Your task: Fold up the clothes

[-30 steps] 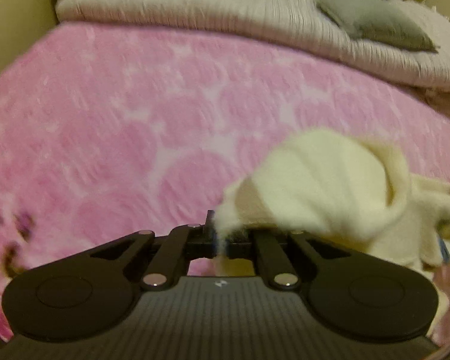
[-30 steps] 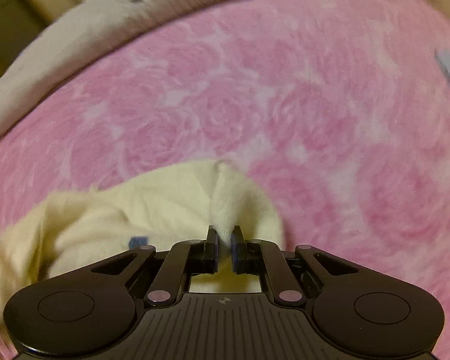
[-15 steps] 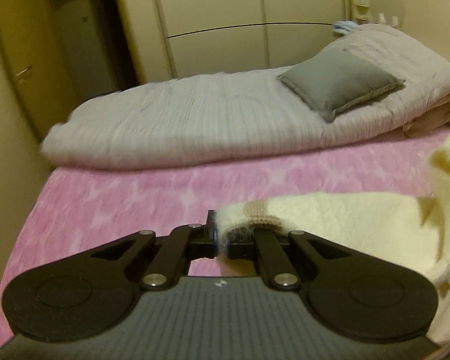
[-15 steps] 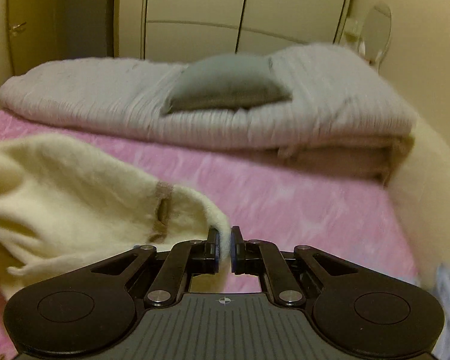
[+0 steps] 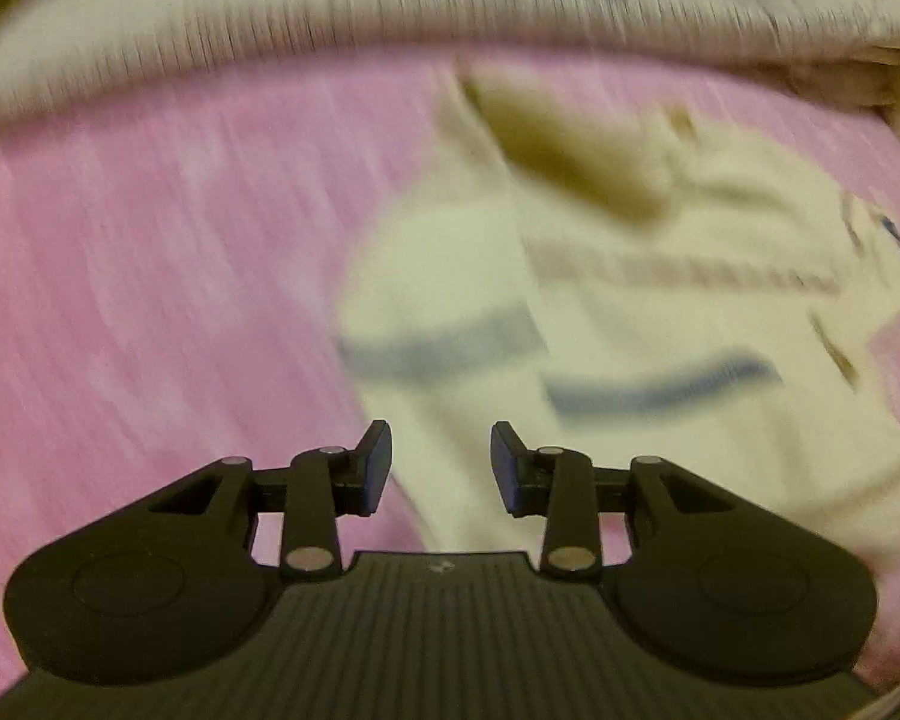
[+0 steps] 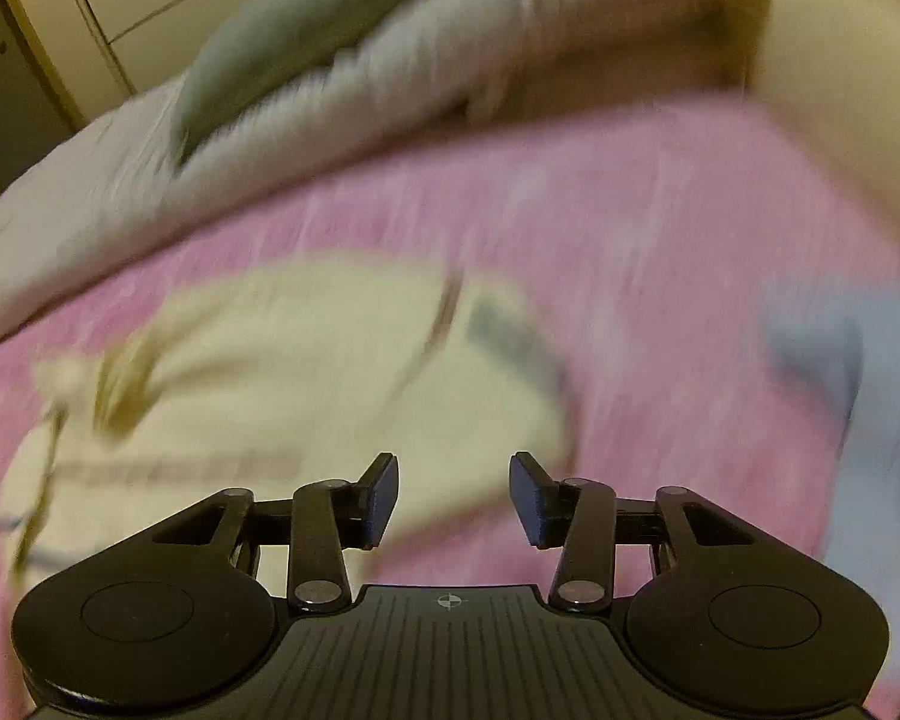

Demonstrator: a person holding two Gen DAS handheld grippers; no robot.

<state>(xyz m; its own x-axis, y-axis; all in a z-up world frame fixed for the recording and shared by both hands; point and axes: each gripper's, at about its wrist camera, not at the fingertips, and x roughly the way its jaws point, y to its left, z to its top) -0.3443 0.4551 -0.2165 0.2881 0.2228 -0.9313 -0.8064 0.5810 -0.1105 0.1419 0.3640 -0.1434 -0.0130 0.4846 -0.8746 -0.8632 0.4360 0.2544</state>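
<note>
text: none legible | labels: none | brands: none | frames: motion-blurred

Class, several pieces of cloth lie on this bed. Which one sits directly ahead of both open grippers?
The cream sweater with blue stripes, spread on the pink sheet. The grey quilt lies farther back; the pale blue cloth is off to the right.

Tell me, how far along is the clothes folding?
Early. The cream sweater lies spread on the pink blanket, though blur hides whether any fold is made. Nothing is in hand: the left gripper and right gripper both have jaws open and empty. A light blue garment waits at the right.
</note>
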